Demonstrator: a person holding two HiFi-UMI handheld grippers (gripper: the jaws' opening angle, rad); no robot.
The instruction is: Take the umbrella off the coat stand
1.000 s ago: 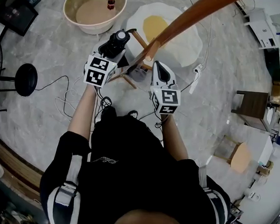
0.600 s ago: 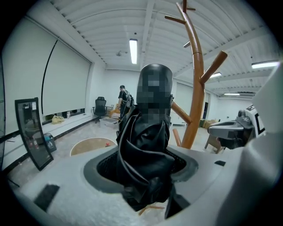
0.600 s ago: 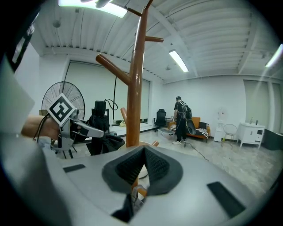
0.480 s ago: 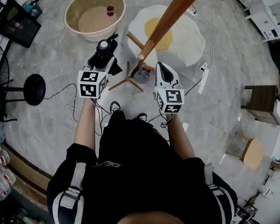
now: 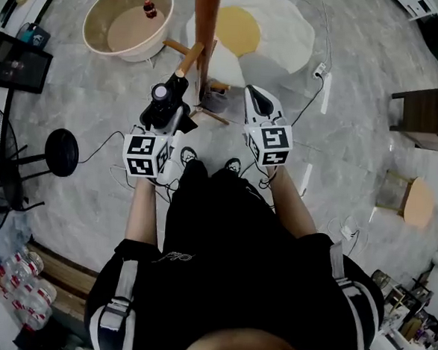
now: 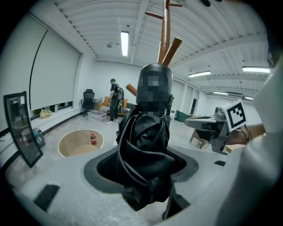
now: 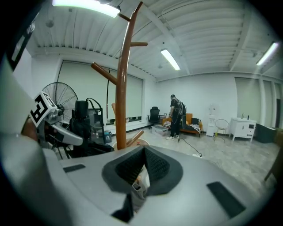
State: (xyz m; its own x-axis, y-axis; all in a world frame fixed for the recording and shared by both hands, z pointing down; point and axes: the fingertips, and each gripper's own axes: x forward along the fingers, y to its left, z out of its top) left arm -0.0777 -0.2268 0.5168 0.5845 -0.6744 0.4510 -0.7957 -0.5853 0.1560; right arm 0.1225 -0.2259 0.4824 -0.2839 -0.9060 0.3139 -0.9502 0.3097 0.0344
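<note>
**Umbrella in your left hand-held gripper, beside the stand**

Your left hand-held gripper (image 6: 146, 174) is clamped on the folded black umbrella (image 6: 143, 145). The bunched fabric fills the space between the jaws, and the umbrella stands upright out of them. From the head view, the umbrella sits just to the left of the wooden coat stand (image 5: 207, 27), near one of its lower pegs. I cannot tell whether it touches that peg.

Your right hand-held gripper (image 7: 142, 163) is on the other side of the pole, with its jaws together and nothing between them.

On the floor beyond the stand there is a round beige basin (image 5: 130, 55) with a small bottle (image 5: 149, 9) standing in it. Beside the basin lies a fried-egg-shaped rug (image 5: 277, 40).
</note>
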